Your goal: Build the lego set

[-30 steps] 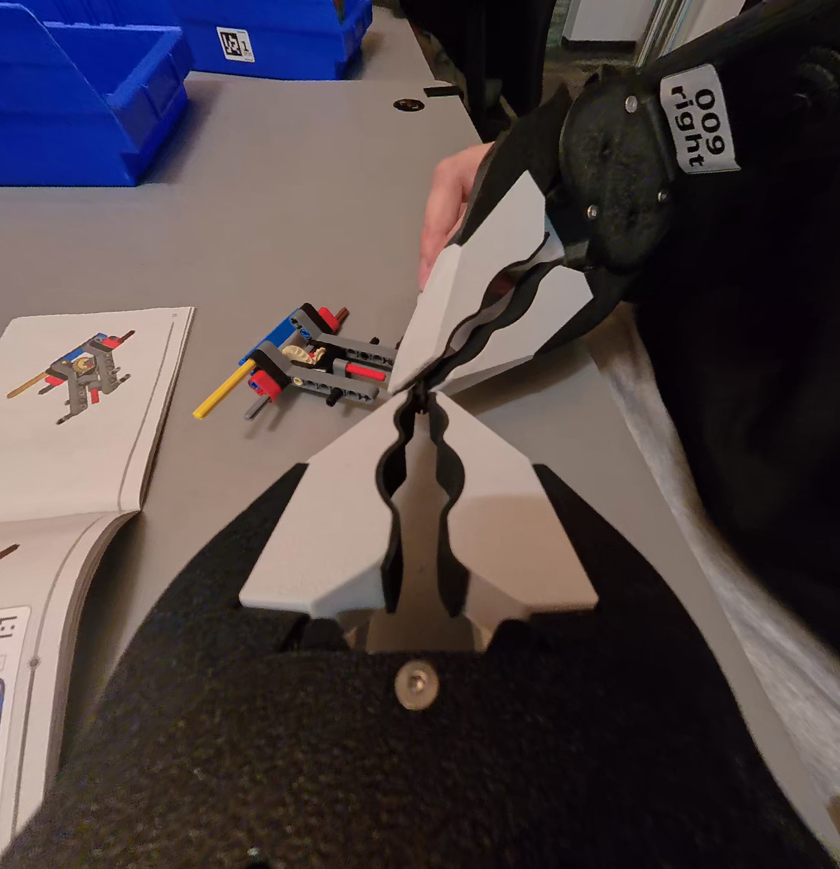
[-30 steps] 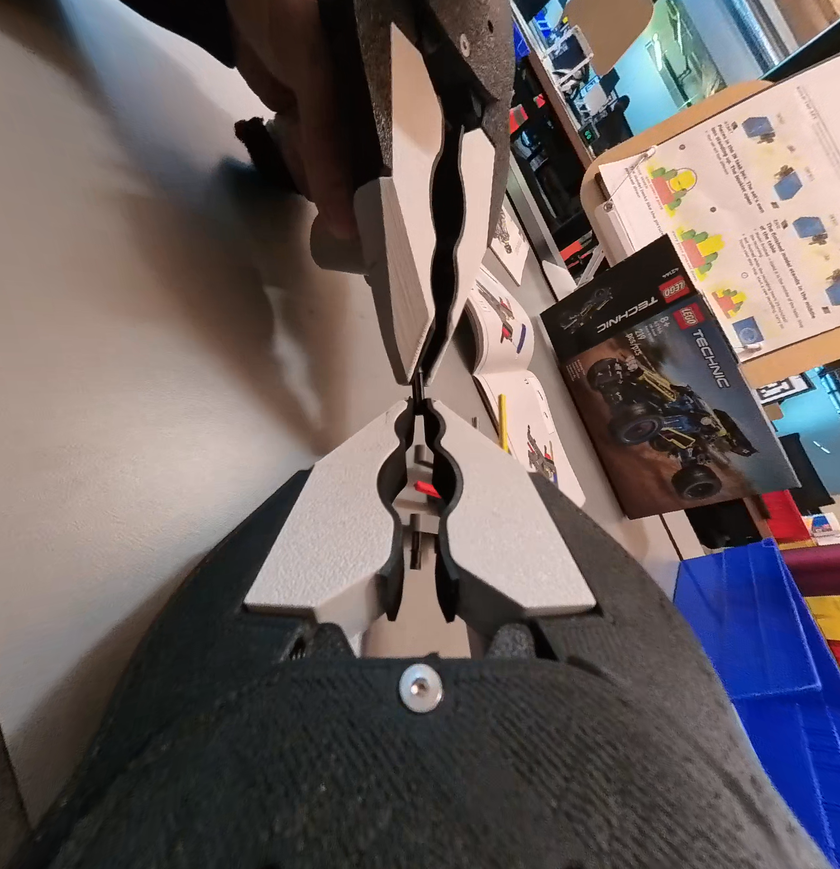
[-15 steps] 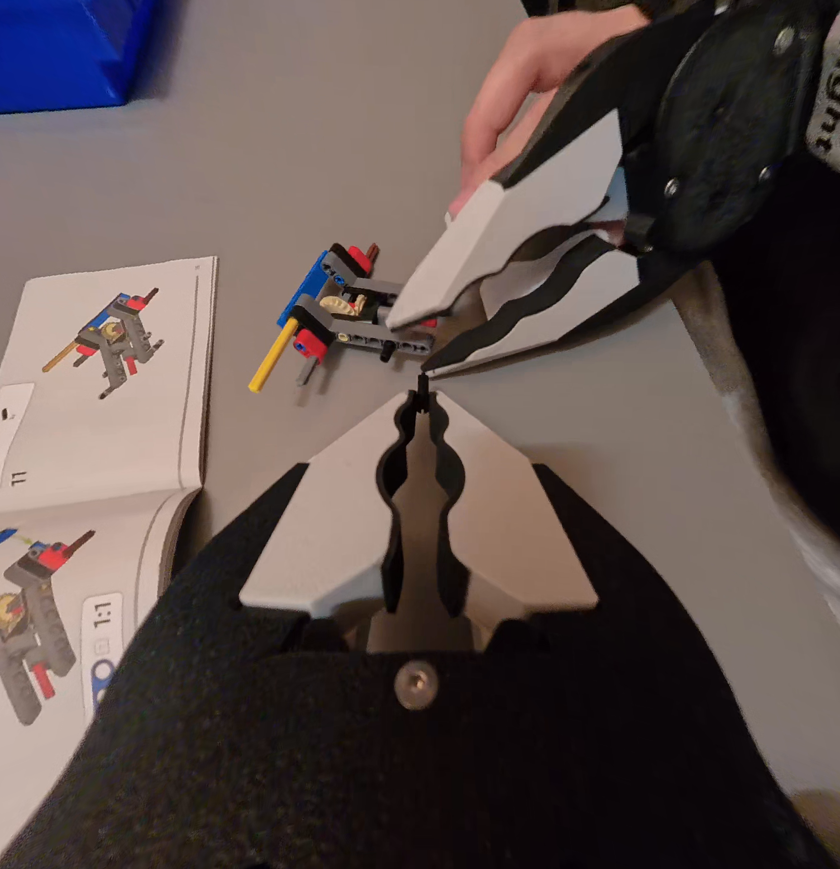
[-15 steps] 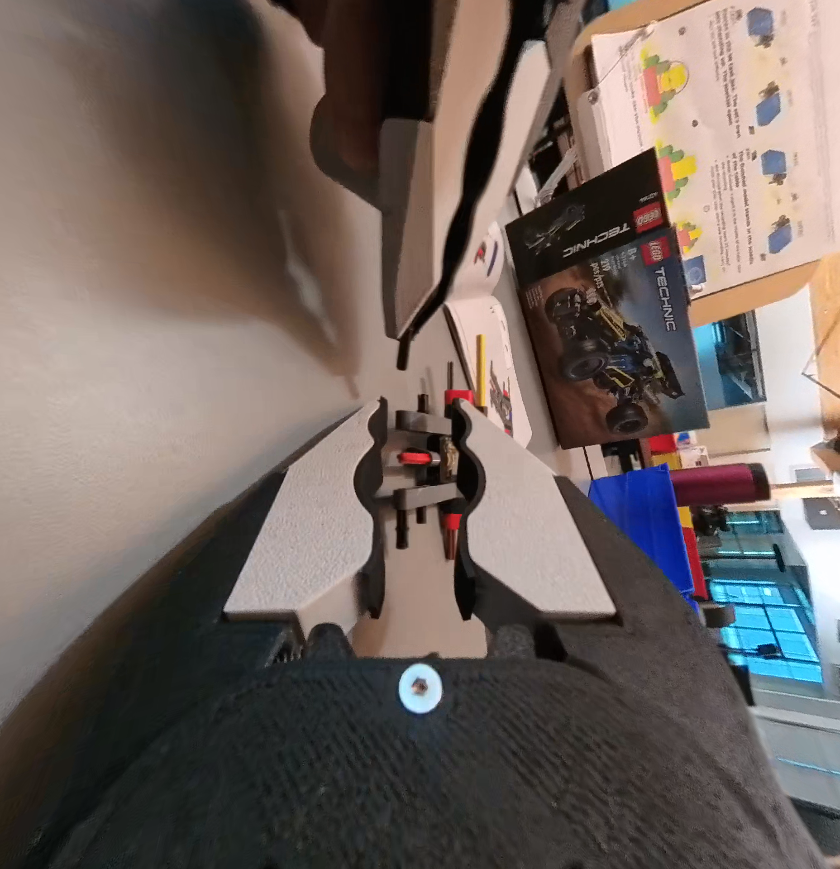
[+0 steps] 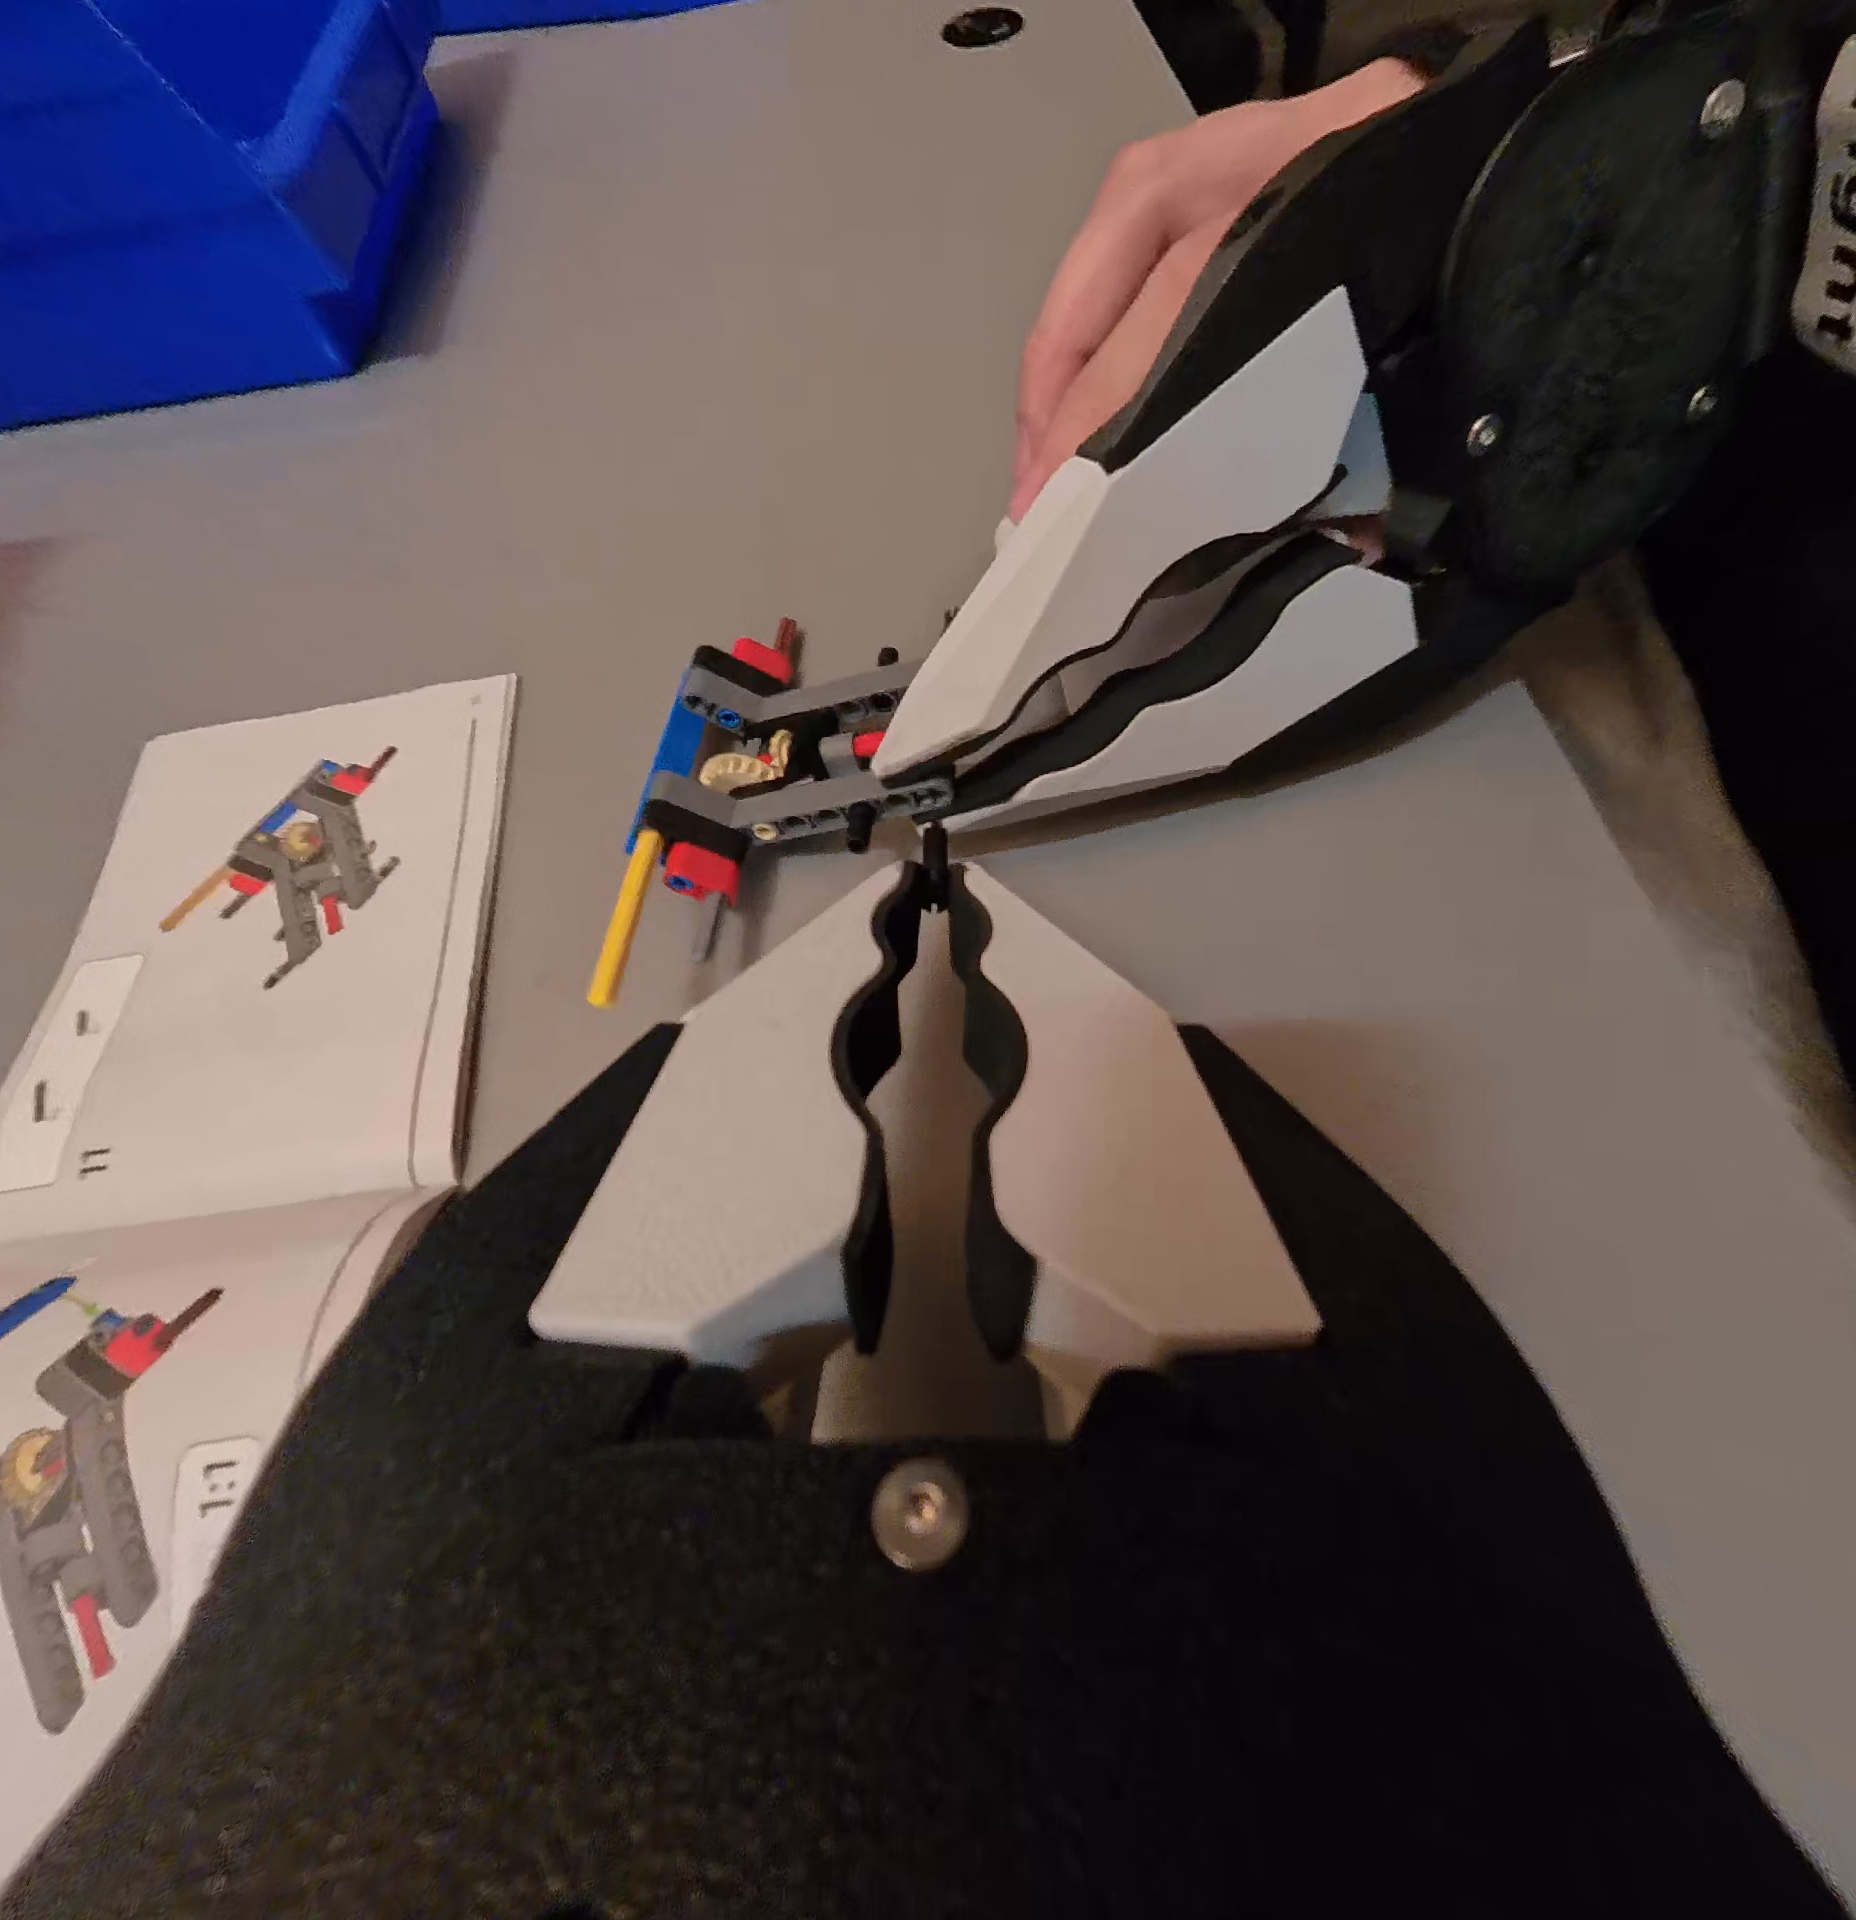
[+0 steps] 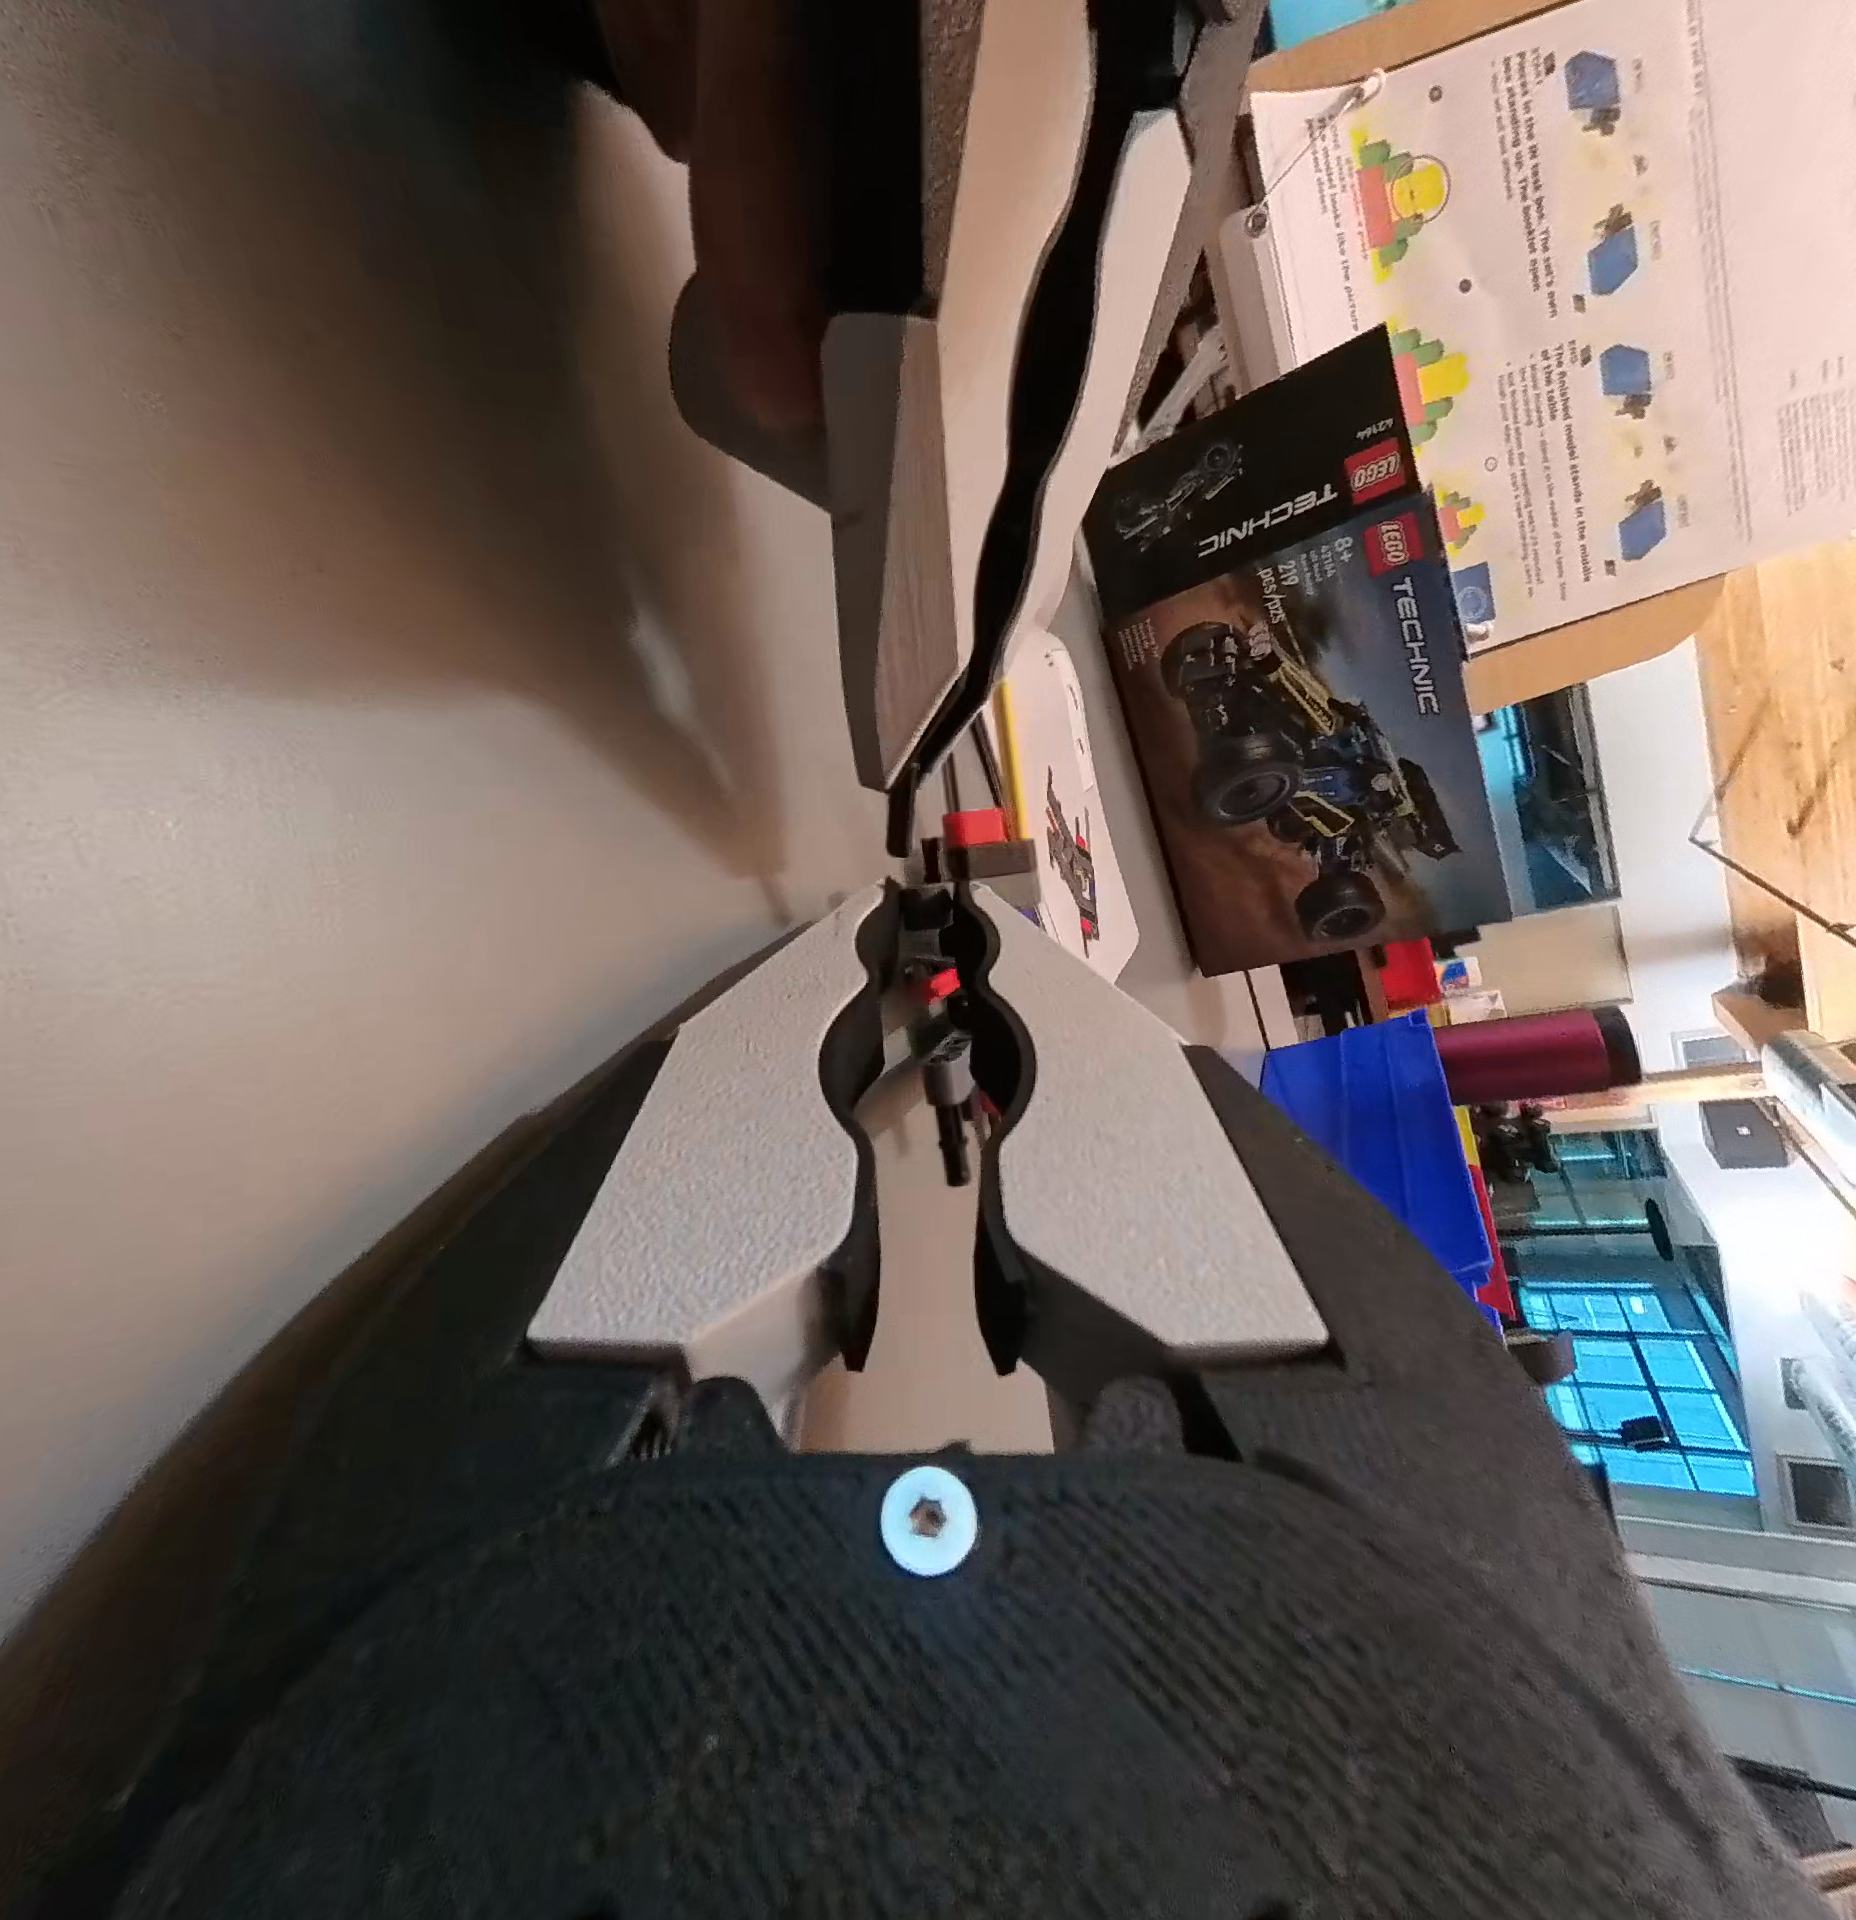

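Observation:
A small lego assembly point(image 5: 789, 774) of grey beams, a blue plate, red pieces, a tan gear and a yellow axle lies on the grey table point(image 5: 695, 364). My left gripper point(image 5: 929, 888) is shut on a small black pin point(image 5: 935, 847), held just short of the near grey beam's end. My right gripper point(image 5: 908, 784) reaches in from the right, closed over the beam ends. In the right wrist view my right gripper point(image 6: 926, 899) has the assembly point(image 6: 929, 977) between its jaws. The left gripper point(image 6: 898, 805) hangs in from above with the pin point(image 6: 900, 831).
An open instruction booklet point(image 5: 280, 935) lies to the left of the assembly. Blue bins point(image 5: 155, 187) stand at the far left. A person's hand point(image 5: 1132, 270) holds the right gripper. A lego box point(image 6: 1308, 675), a poster board and another blue bin point(image 6: 1360, 1122) stand beyond. Left and right tips are no more than a few centimetres apart.
A second ago both grippers met tip to tip at the pin. The right gripper let go, opened, moved onto the assembly and closed on it. The left kept the pin and moved nearer.

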The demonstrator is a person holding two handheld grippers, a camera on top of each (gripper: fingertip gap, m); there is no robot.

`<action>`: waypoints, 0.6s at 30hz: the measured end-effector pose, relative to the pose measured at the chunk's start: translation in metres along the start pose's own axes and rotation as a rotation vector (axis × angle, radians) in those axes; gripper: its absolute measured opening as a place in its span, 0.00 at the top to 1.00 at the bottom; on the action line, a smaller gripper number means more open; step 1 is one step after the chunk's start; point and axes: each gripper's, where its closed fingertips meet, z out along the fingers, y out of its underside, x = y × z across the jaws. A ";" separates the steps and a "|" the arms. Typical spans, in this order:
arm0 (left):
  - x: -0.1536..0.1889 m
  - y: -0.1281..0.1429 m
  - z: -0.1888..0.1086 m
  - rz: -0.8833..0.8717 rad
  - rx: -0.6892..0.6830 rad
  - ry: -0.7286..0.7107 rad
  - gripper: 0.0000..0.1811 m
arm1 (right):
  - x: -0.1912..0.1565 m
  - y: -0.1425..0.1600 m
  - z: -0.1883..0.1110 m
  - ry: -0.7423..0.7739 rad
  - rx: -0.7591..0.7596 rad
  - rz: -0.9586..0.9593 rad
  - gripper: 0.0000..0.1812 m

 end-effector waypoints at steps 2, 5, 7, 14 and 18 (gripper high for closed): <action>-0.003 -0.004 0.000 0.014 0.021 -0.030 0.99 | 0.002 0.004 -0.001 0.003 0.000 0.014 0.96; -0.007 -0.010 0.000 0.016 0.054 -0.059 0.99 | 0.003 0.007 -0.002 -0.004 0.010 0.021 0.95; -0.007 -0.011 0.003 0.026 0.050 -0.061 0.99 | 0.004 0.007 -0.003 0.007 0.020 0.017 0.92; -0.003 -0.008 0.008 0.023 0.013 -0.037 0.99 | 0.002 0.007 -0.004 0.012 0.056 -0.117 0.95; -0.001 -0.010 0.011 -0.114 0.017 0.012 0.99 | 0.004 0.005 -0.004 0.019 0.079 -0.096 0.92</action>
